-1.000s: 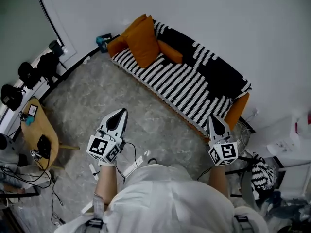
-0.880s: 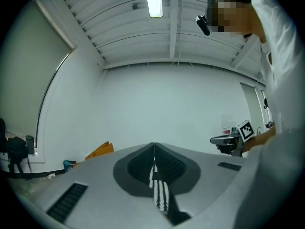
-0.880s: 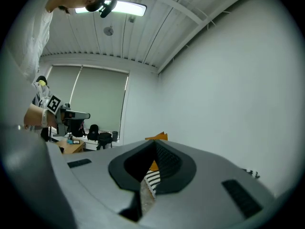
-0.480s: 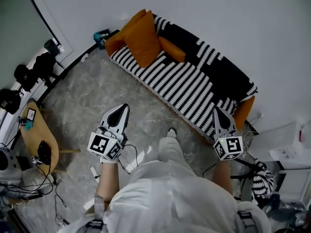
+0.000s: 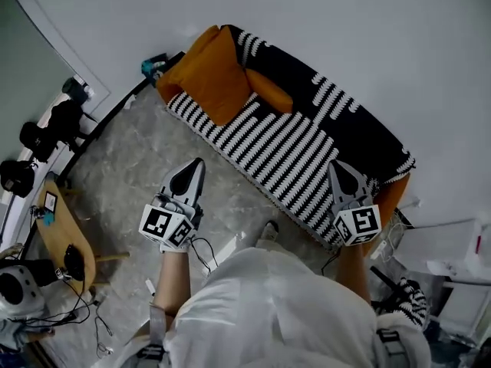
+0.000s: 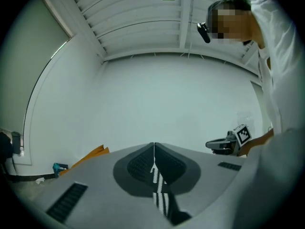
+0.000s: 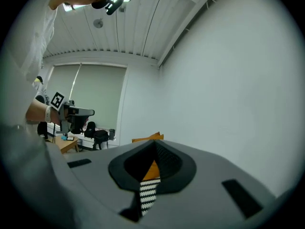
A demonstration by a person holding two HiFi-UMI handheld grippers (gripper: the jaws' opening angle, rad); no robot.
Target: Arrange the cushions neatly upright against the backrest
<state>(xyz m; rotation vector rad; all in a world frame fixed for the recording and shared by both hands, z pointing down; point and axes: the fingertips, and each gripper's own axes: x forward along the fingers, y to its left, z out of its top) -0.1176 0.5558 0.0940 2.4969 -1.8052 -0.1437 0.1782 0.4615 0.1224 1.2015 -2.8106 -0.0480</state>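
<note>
A sofa (image 5: 299, 148) under a black-and-white striped cover stands against the white wall. At its left end a large orange cushion (image 5: 211, 75) leans on the armrest. A smaller orange cushion (image 5: 270, 90) lies beside it along the backrest. My left gripper (image 5: 196, 162) is shut and empty over the floor in front of the seat. My right gripper (image 5: 336, 165) is shut and empty above the seat's right front edge. The left gripper view shows its jaws (image 6: 154, 145) closed together, with the orange cushion (image 6: 90, 154) far off to the left. The right gripper view shows closed jaws (image 7: 155, 143) aimed along the sofa.
A wooden side table (image 5: 65, 240) and black gear (image 5: 46, 129) stand at the left by the wall. A teal object (image 5: 152, 66) lies on the floor beside the sofa's left end. White furniture (image 5: 445, 255) and cables crowd the right. Grey floor lies before the sofa.
Both grippers, still shut, have travelled toward the sofa as the person stepped closer. The right one now hangs over the seat edge.
</note>
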